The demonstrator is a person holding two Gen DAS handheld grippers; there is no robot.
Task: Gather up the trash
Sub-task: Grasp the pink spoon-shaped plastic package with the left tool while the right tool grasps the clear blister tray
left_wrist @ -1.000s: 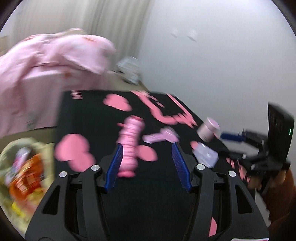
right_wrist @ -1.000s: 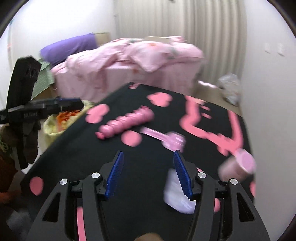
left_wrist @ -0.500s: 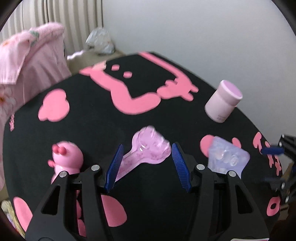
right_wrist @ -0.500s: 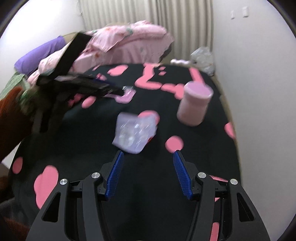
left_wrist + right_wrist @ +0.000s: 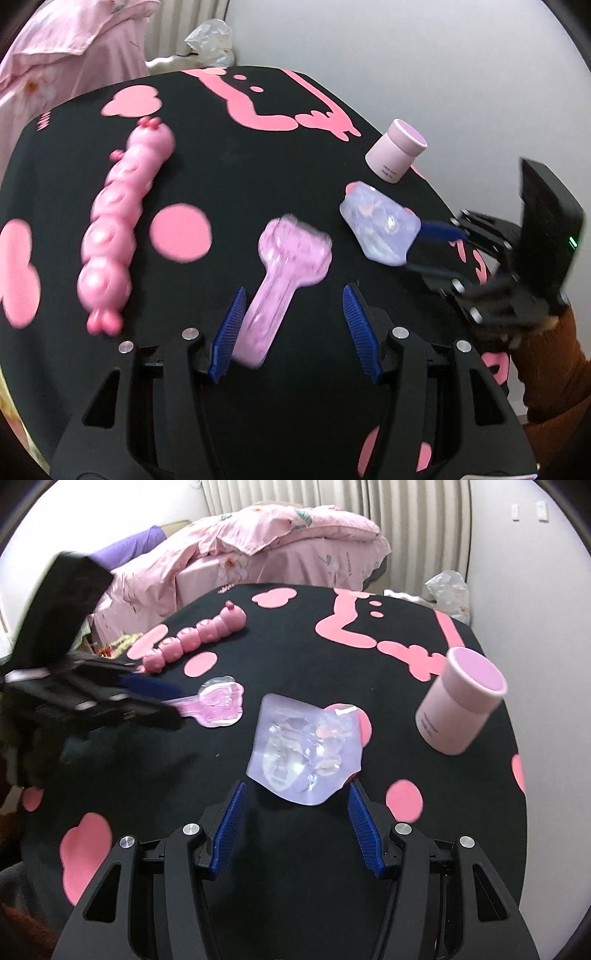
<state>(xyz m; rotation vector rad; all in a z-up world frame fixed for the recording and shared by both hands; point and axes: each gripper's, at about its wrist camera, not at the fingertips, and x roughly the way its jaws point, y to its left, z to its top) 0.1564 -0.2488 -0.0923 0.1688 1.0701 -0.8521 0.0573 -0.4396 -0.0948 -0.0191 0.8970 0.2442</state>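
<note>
A pink clear plastic blister pack [image 5: 280, 273] lies on the black table; its narrow end sits between the open fingers of my left gripper [image 5: 293, 314]. It also shows in the right wrist view [image 5: 219, 701]. A lilac clear plastic pack [image 5: 304, 755] lies just ahead of my open right gripper [image 5: 295, 812], its near edge between the fingertips. The same pack shows in the left wrist view [image 5: 380, 229], with the right gripper [image 5: 436, 247] reaching it from the right.
A pink caterpillar toy [image 5: 118, 229] lies left of the left gripper. A pink jar [image 5: 460, 705] stands at the right of the black, pink-patterned table [image 5: 295, 646]. A pink-covered bed [image 5: 280, 546] is behind, a bag of trash [image 5: 110, 646] beside the table's left edge.
Both grippers have moved down and closer to the table. The left one has come around the pink pack's narrow end, the right one has reached the lilac pack. Both stay open.
</note>
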